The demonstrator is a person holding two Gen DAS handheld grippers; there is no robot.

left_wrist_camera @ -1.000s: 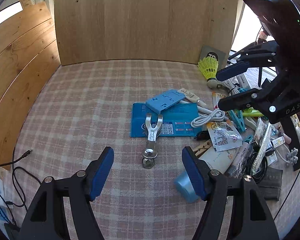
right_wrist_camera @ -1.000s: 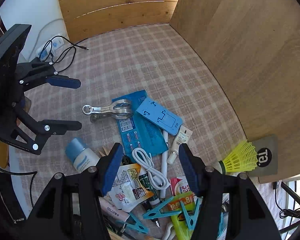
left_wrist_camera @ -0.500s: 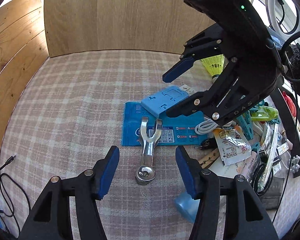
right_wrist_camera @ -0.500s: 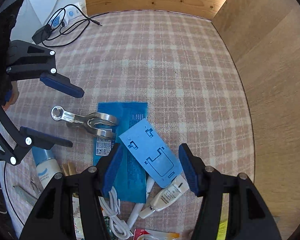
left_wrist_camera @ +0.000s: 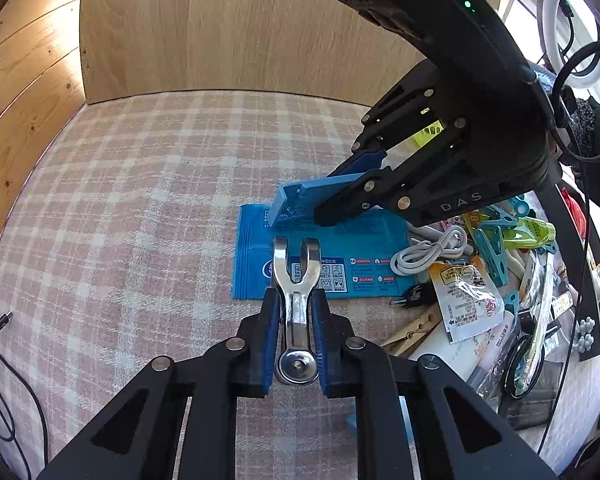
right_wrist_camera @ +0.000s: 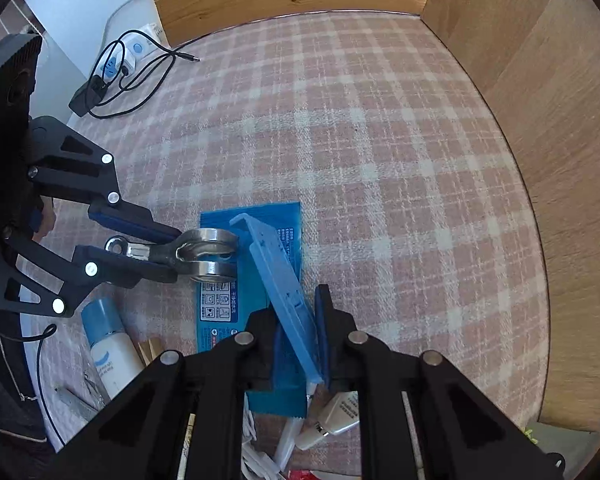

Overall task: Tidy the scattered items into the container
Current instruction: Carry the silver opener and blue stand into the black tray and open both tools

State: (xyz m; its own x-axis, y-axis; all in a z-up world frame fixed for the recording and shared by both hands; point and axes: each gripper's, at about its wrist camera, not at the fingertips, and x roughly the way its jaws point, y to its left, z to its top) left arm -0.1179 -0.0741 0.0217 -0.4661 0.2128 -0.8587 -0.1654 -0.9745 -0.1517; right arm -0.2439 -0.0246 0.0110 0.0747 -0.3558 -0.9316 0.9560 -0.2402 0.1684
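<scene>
My left gripper [left_wrist_camera: 296, 308] is shut on a steel wrench [left_wrist_camera: 296, 280] by its shaft; the forked end points away over a flat blue packet [left_wrist_camera: 340, 260]. The wrench also shows in the right wrist view [right_wrist_camera: 196, 252], held by the left gripper [right_wrist_camera: 172, 252]. My right gripper [right_wrist_camera: 300, 320] is shut on a light blue plastic phone stand [right_wrist_camera: 280, 280], tilted up on edge above the packet [right_wrist_camera: 216, 312]. In the left wrist view the right gripper [left_wrist_camera: 340, 196] holds the stand [left_wrist_camera: 308, 196] just beyond the wrench. No container is in view.
A heap of loose items lies at the right: white cable [left_wrist_camera: 432, 252], snack sachet [left_wrist_camera: 468, 300], teal clothes pegs [left_wrist_camera: 496, 240], wooden peg [left_wrist_camera: 412, 332]. A blue-capped tube [right_wrist_camera: 108, 344] lies by the left gripper. Wooden panels [left_wrist_camera: 240, 28] wall the checked cloth [left_wrist_camera: 140, 200]. A charger cable [right_wrist_camera: 132, 76] lies far left.
Both grippers have come down and shut: the left on the wrench, the right on the blue stand, which is now tilted up off the packet.
</scene>
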